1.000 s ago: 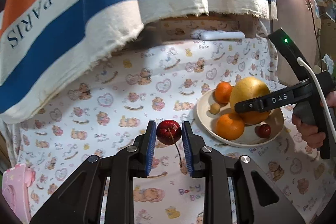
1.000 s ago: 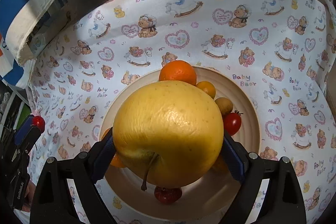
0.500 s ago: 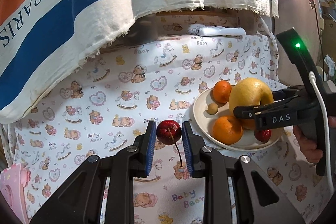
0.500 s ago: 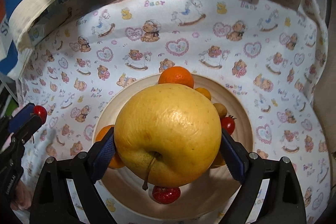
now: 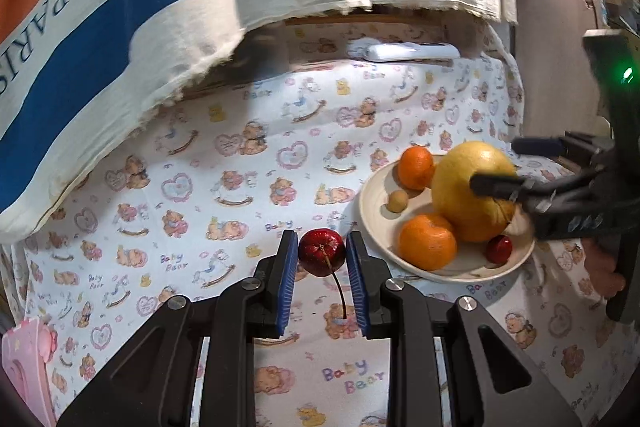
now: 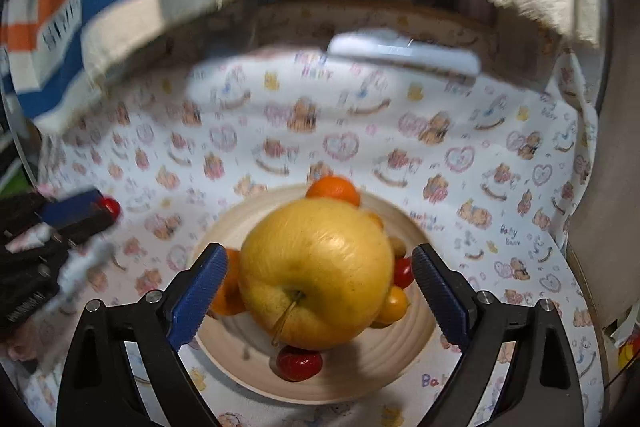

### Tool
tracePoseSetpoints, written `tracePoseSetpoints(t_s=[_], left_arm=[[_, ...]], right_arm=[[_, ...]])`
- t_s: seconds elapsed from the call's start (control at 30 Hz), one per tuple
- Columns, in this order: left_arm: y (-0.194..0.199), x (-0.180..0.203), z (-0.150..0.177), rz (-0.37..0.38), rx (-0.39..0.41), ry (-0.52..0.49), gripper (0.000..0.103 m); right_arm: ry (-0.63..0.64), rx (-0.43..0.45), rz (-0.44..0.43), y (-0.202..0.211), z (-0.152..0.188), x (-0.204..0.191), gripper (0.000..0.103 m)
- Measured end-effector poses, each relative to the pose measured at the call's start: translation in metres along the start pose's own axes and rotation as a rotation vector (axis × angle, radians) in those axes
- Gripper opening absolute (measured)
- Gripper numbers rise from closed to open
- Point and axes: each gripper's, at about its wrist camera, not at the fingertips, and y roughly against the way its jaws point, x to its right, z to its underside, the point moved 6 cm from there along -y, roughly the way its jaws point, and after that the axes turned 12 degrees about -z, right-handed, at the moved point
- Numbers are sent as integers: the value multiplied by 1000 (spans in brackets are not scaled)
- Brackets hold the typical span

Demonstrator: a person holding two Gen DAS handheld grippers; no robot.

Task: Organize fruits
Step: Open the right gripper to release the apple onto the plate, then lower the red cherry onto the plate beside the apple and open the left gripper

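A dark red cherry with a long stem is pinched in my left gripper, which is shut on it above the tablecloth, left of the cream plate. On the plate lie a big yellow apple, two oranges, another cherry, a cherry tomato and a small tan fruit. My right gripper is open around the apple, with a gap on each side of it. The apple rests on the other fruit.
A bear-print cloth covers the table. A striped "PARIS" fabric hangs over the back and left. A white remote lies at the far edge. A pink object sits at the near left. A hand holds the right tool.
The right gripper's pads have come off the apple and it has drawn back and tilted up; the apple stays on the plate. The left gripper holds the cherry almost still.
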Motion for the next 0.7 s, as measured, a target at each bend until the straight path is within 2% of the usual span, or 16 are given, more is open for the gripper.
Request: tracePoseSetpoints(t_s=[0.07,0.13,0.23,0.4,0.5,0.6,0.7], left_arm=[[1,5,-3,15,4,0,24],[2,10,-5,33,6,4,24],[1,22,-8,71,-7,11,24],[-3,52,-2,140,-49,-18,24],[-3,73,3,200,-70,-67,24],[0,90,4,205,-65,-116,24],[2,100,1,210,-66,-116,24]], right_arm=[[-11,70,-3,20,-6,6,95],[-26,146,27,43,-11,17,103],[-24,206,54,65,-13,30,103],[-17,202,67,73,2,42,103],[-34,162,47,71,16,48,103],[-34,150,39,74,27,51,103],[-26,157,34,80,31,52,103]])
